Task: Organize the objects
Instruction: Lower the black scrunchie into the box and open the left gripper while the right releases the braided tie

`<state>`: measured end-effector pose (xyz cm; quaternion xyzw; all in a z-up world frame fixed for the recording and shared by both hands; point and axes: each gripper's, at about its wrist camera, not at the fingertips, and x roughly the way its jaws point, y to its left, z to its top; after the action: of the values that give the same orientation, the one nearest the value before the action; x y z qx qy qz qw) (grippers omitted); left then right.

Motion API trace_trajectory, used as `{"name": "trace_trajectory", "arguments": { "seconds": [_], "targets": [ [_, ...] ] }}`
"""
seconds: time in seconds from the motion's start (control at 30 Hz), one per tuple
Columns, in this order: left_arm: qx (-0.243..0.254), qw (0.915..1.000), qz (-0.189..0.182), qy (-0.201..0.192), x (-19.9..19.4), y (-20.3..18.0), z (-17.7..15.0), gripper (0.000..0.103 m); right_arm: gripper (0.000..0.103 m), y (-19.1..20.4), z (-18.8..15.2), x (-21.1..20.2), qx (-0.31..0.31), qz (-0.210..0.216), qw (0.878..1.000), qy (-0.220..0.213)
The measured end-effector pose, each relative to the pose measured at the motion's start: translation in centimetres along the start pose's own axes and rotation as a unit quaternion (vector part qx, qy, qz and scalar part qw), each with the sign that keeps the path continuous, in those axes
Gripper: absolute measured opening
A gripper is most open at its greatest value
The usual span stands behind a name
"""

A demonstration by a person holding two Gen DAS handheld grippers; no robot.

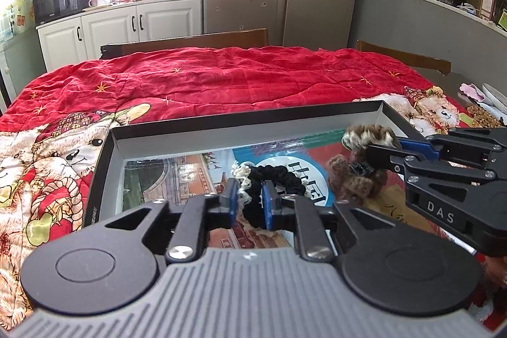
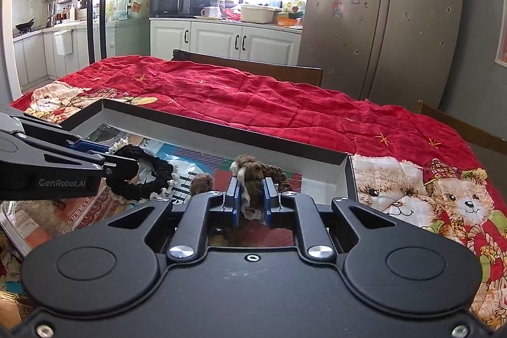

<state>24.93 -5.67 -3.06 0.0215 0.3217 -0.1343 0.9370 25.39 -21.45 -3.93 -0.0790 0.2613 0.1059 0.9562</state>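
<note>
- Clearly both hands are mid-carry: each gripper has a crocheted scrunchie pinched and is held over the box [image 1: 244,119], so by my reading the step in hand is dropping hair ties into it.
- Left gripper [image 1: 249,205]: its blue pads are closed on the black scrunchie [image 1: 279,179], which has a cream lace edge. In the right wrist view the same black scrunchie [image 2: 149,179] hangs as a loop from the left gripper's fingertips, above the box floor; whether its lowest part touches the floor I cannot tell.
- Right gripper [image 2: 250,201]: clamped on a brown scrunchie [image 2: 253,175] with pale trim. From the left wrist view the right gripper [image 1: 377,156] comes in from the right side with that brown scrunchie [image 1: 370,133] bunched at its tip, near the box's far right corner.
- Box: shallow, dark outside, grey inner walls, set on a red quilt [image 1: 221,75] with bear prints. Its bottom is lined with a printed sheet [image 1: 177,173] showing buildings and large characters.
- Already in the box: one brown pompom [image 1: 342,170] piece lying on the sheet, just below the right gripper's load. It may be joined to the held brown scrunchie; the frames do not settle that.
- Next move, as I judge it: lower each gripper close to the sheet, part the fingers and let each scrunchie fall flat, apart from the other and inside the walls.
- Risk: yarn may snag on a pad when released.
</note>
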Motion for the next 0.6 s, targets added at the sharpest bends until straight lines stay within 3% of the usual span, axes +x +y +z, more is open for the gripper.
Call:
{"name": "trace_trajectory", "arguments": {
  "seconds": [0.2,0.37,0.6],
  "targets": [
    [0.001,1.0,0.0,-0.001,-0.13,-0.07,0.01,0.041,0.019,-0.23,-0.01,-0.05,0.008,0.0,1.0,0.001],
    [0.0,1.0,0.001,-0.002,-0.18,-0.09,0.06,0.051,0.038,-0.51,0.07,-0.21,0.017,0.005,1.0,0.001],
    [-0.001,0.9999,-0.001,-0.01,-0.75,-0.2,0.21,0.06,0.04,-0.42,0.08,-0.35,0.02,0.01,1.0,-0.002]
  ]
}}
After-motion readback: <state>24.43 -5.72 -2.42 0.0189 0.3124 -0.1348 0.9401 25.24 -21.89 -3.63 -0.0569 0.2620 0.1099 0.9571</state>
